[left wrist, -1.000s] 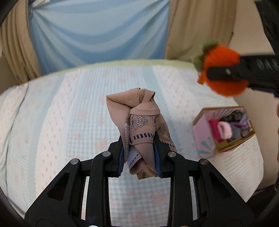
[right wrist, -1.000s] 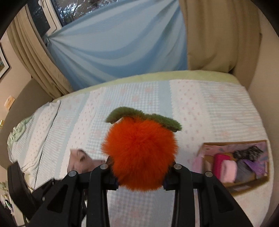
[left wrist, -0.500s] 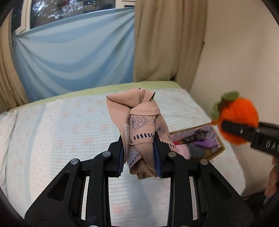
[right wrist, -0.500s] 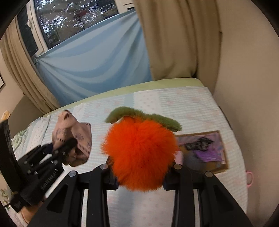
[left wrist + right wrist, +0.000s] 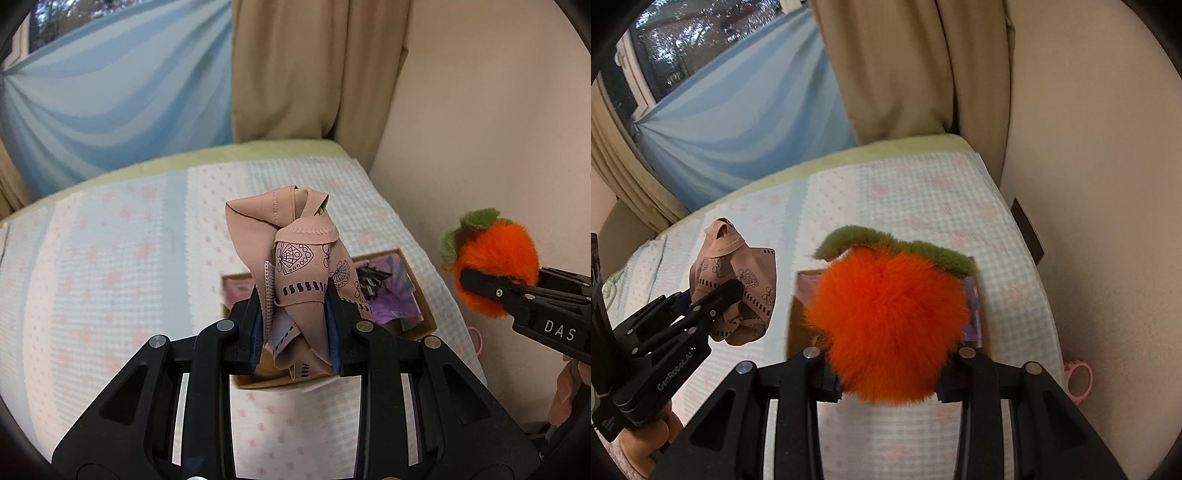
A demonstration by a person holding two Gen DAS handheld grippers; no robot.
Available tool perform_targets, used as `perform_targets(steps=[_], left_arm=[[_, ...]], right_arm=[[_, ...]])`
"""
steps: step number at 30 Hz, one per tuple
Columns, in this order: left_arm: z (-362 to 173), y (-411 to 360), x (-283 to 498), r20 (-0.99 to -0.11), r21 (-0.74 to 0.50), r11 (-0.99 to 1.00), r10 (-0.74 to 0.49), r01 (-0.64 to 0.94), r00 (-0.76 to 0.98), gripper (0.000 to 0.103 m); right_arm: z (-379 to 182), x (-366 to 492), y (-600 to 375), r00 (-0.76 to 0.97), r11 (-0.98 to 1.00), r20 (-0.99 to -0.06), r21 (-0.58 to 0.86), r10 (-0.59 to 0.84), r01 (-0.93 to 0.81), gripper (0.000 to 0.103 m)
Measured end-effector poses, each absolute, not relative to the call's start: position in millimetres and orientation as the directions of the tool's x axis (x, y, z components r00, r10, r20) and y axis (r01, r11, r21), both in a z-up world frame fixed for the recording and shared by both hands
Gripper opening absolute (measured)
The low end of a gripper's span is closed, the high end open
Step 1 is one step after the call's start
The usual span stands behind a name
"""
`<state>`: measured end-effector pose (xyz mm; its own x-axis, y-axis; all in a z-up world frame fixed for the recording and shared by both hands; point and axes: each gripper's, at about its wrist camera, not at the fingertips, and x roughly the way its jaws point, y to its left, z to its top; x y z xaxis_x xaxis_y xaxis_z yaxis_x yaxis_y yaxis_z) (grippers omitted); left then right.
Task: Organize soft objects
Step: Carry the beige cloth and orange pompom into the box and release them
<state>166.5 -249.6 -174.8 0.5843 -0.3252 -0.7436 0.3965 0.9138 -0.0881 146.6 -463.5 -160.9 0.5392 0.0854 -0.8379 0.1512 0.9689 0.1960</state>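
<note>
Both grippers have swung right; box (image 5: 413,273) now sits behind the fingers. Left gripper (image 5: 295,325) pinches tan cloth (image 5: 295,266) above it; right gripper (image 5: 886,380) clamps orange plush (image 5: 886,325) over box, on bed (image 5: 110,266).

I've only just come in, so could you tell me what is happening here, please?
A person is tidying soft things on a bed, a gripper in each hand. The left gripper is shut on a beige cloth; the right gripper is shut on an orange plush. Both are held in the air near an open box that already holds soft items.
</note>
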Motion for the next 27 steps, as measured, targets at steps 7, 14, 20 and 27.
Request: perform_targets(steps=[7, 14, 20, 27], left_arm=[[-235, -290, 200, -0.814, -0.089, 0.928, -0.277, 0.362, 0.510, 0.025], [-304, -304, 240, -0.884, -0.081, 0.934, -0.229, 0.349, 0.407, 0.025], [-316, -310, 250, -0.911, -0.064, 0.934, -0.198, 0.352, 0.361, 0.081], [-316, -312, 244, -0.916, -0.023, 0.921, -0.176, 0.389, 0.360, 0.103]], right_arm=[[-227, 182, -493, 0.449, 0.970, -0.886, 0.196, 0.113, 0.142, 0.032], [-285, 202, -515, 0.366, 0.950, -0.916, 0.247, 0.164, 0.192, 0.032], [-295, 216, -525, 0.335, 0.937, -0.923, 0.270, 0.188, 0.219, 0.051], [-297, 219, -531, 0.346, 0.933, -0.926, 0.251, 0.153, 0.258, 0.092]])
